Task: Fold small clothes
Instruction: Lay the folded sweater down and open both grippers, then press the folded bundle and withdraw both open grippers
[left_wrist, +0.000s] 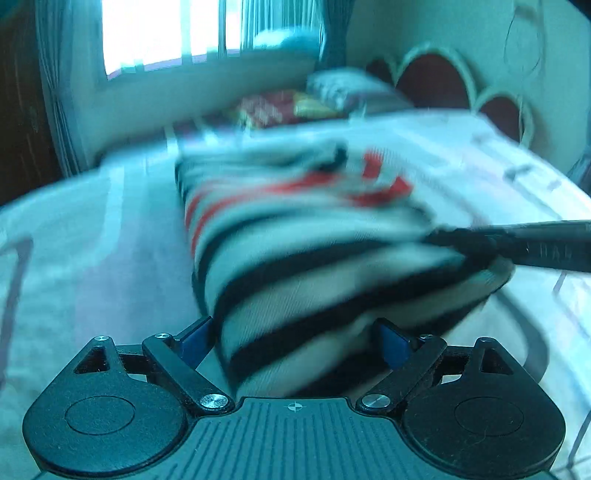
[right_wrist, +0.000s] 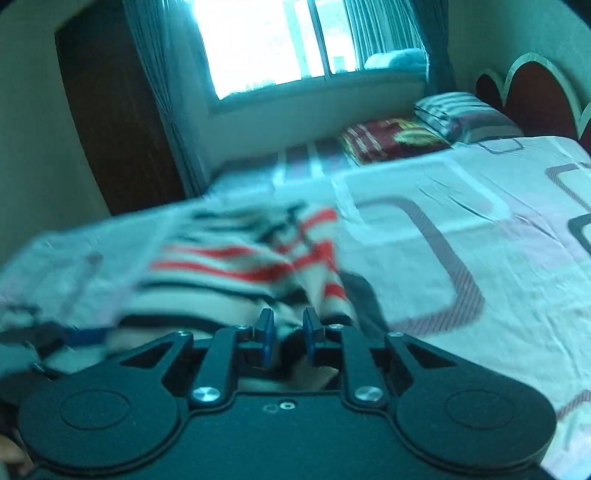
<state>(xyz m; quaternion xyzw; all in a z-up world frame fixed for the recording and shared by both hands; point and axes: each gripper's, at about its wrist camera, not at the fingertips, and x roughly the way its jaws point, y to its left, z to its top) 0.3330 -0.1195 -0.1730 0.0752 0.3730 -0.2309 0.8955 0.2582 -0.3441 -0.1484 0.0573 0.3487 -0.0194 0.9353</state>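
Note:
A small garment (left_wrist: 295, 236) with black, white and red stripes lies folded into a thick band on the bed. In the left wrist view its near end sits between the wide-spread blue pads (left_wrist: 195, 338) of my left gripper (left_wrist: 295, 332), which do not visibly press on it. My right gripper (left_wrist: 443, 236) reaches in from the right and pinches the garment's right edge. In the right wrist view the right gripper (right_wrist: 290, 325) has its jaws close together with striped garment (right_wrist: 236, 258) cloth between them. The left gripper (right_wrist: 55, 339) shows at the left edge. Both views are blurred.
The bed sheet (right_wrist: 461, 229) is pale pink with dark rectangle outlines and stretches off to the right. A red folded blanket (right_wrist: 388, 142) and a striped pillow (right_wrist: 458, 114) lie at the far end by the scalloped headboard (right_wrist: 532, 88). A window (right_wrist: 266, 44) and curtains stand behind.

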